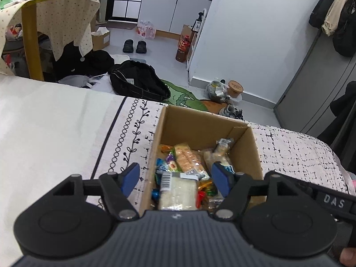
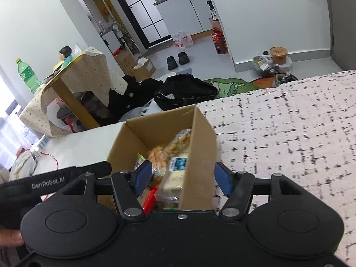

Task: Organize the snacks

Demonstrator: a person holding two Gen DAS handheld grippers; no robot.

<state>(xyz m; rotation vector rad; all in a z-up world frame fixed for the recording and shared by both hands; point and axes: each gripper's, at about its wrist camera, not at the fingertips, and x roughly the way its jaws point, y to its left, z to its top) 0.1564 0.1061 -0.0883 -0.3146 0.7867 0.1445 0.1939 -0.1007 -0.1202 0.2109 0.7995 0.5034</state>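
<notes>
**Mia:** Low in the middle of both pictures sits the cardboard box, on the white bed cover. Look, it's full of snacks!

**Ben:** Yes! I see a big pale packet near the front, a long cracker pack behind it, and little bright candies tucked around them.

**Mia:** What are the claws doing?

**Ben:** The left gripper is spread wide, with nothing in it. It hangs over the near end of the box. The right gripper is spread wide too, and empty. One blue finger looks to be over the snacks, the other finger outside the box wall.

**Mia:** So is the job almost done?

**Ben:** I think so. All the snacks I can see are in the box already. I don't see any lying loose on the cover.

**Mia:** Anything left?

**Ben:** Maybe. The snacks lie in a jumble, so they could be lined up neater. And some snacks might be where the pictures don't reach.
</notes>
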